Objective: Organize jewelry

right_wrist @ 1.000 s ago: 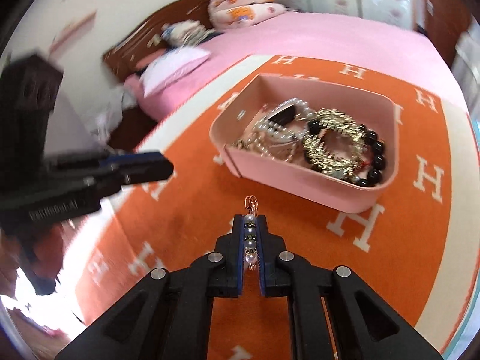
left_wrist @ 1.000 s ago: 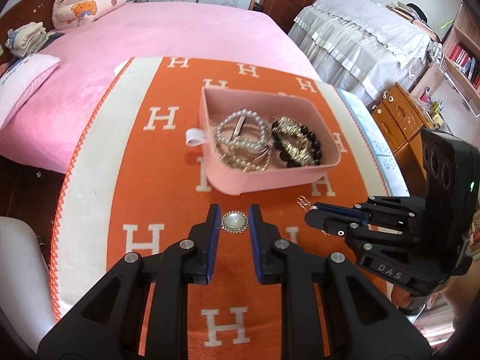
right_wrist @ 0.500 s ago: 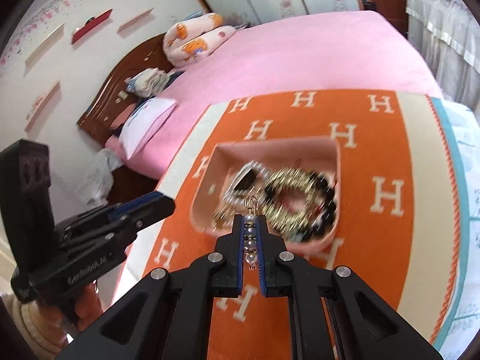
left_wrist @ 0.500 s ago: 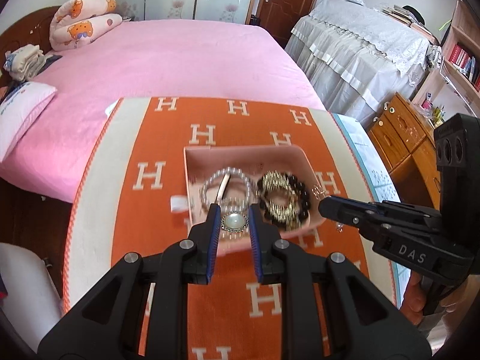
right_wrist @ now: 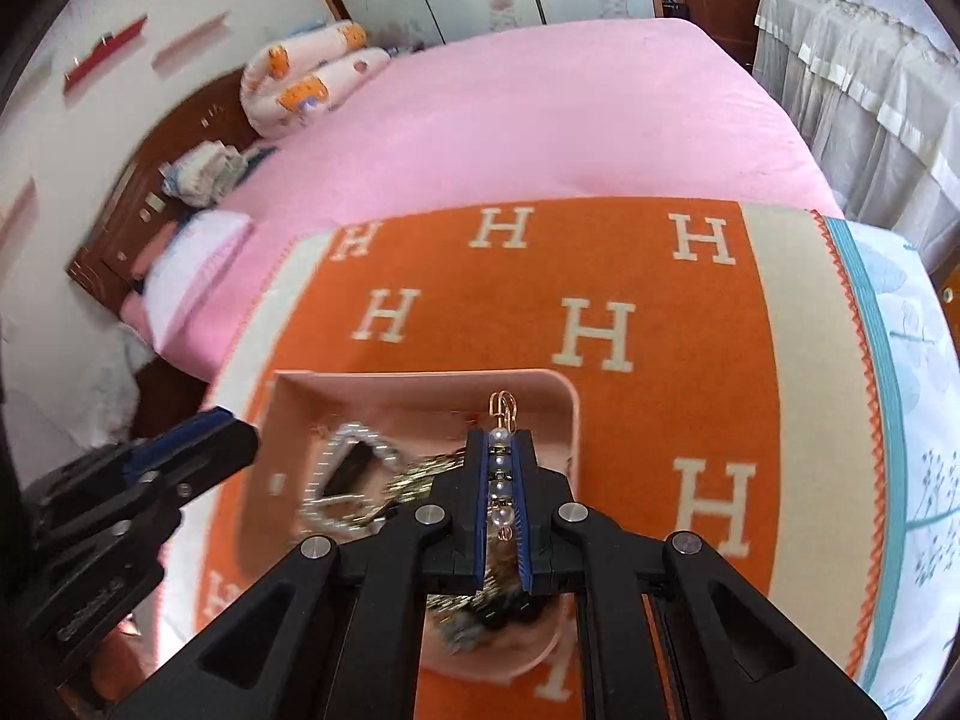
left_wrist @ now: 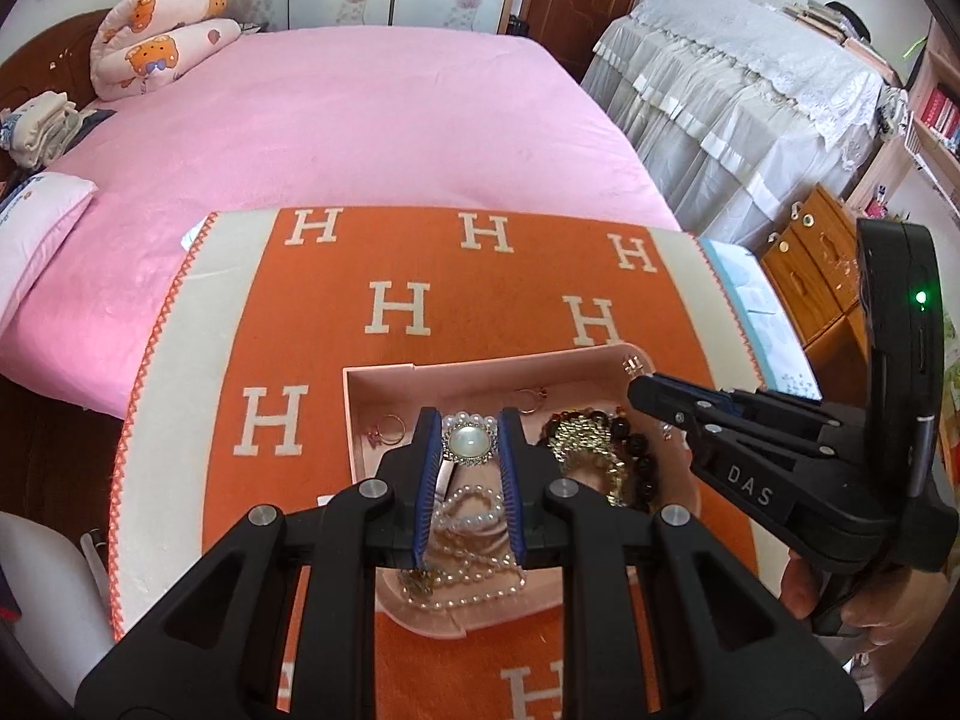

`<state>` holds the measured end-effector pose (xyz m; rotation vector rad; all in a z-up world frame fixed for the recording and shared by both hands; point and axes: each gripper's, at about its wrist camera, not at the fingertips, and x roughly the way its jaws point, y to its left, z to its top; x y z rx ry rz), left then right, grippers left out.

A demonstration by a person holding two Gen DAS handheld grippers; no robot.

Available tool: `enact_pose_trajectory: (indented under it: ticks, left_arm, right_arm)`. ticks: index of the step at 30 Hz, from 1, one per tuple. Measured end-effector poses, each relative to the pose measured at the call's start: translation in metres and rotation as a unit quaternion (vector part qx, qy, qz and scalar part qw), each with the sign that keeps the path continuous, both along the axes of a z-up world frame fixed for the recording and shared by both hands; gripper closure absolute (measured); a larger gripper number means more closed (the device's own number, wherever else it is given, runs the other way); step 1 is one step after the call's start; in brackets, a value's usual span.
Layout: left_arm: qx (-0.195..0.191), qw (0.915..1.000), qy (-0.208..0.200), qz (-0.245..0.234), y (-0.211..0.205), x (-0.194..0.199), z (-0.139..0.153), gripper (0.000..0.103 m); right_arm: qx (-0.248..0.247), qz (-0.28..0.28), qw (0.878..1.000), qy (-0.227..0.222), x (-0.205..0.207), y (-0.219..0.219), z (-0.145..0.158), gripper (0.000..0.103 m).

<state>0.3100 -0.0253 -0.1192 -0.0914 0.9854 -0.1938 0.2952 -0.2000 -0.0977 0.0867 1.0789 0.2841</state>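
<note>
Holding both loads above the pink tray [left_wrist: 384,369]; my left hand-held gripper [left_wrist: 470,441] clamps the pearl brooch [left_wrist: 469,438], right hand-held gripper [right_wrist: 500,468] pinches the pearl earring [right_wrist: 501,468]; bare orange blanket [left_wrist: 420,264] upper frame.

My left gripper [left_wrist: 470,450] points steeply down, its jaws narrowed and pinching. My right gripper [right_wrist: 500,480] tilts down beside it, jaws clamped nearly together, with my hand [left_wrist: 840,606] behind on its grip.

Both wrist views look steeply down—close—sharing the pink tray [left_wrist: 384,369].
</note>
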Motion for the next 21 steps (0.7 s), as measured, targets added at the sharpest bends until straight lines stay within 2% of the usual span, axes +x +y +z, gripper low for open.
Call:
enact_pose_trajectory:
  ticks: [7,8,10,11,12,15,21]
  left_arm:
    - [0.019,0.9996,0.018,0.004,-0.004,0.012,-0.018,0.086]
    - [0.018,0.9996,0.022,0.004,-0.004,0.013,-0.02,0.081]
    - [0.019,0.9995,0.024,0.008,-0.003,0.013,-0.021,0.063]
    - [0.018,0.9996,0.021,0.012,-0.003,0.013,-0.02,0.048]
    - [0.015,0.9996,0.016,0.017,-0.002,0.012,-0.02,0.039]
    - [0.015,0.9995,0.01,0.026,0.0,0.01,-0.017,0.032]
    - [0.015,0.9993,0.003,0.033,0.005,0.001,-0.014,0.03]
  right_arm:
    - [-0.048,0.021,0.999,-0.007,0.009,0.01,-0.02,0.093]
    - [-0.05,0.023,0.998,-0.009,0.008,0.011,-0.02,0.089]
    - [-0.056,0.026,0.998,-0.019,0.005,0.014,-0.019,0.083]
    - [-0.057,0.026,0.998,-0.023,0.004,0.016,-0.019,0.08]
    - [-0.057,0.027,0.998,-0.028,0.002,0.016,-0.017,0.08]
    - [-0.054,0.023,0.998,-0.037,-0.003,0.018,-0.012,0.078]
    - [-0.053,0.014,0.997,-0.05,-0.021,0.019,-0.006,0.074]
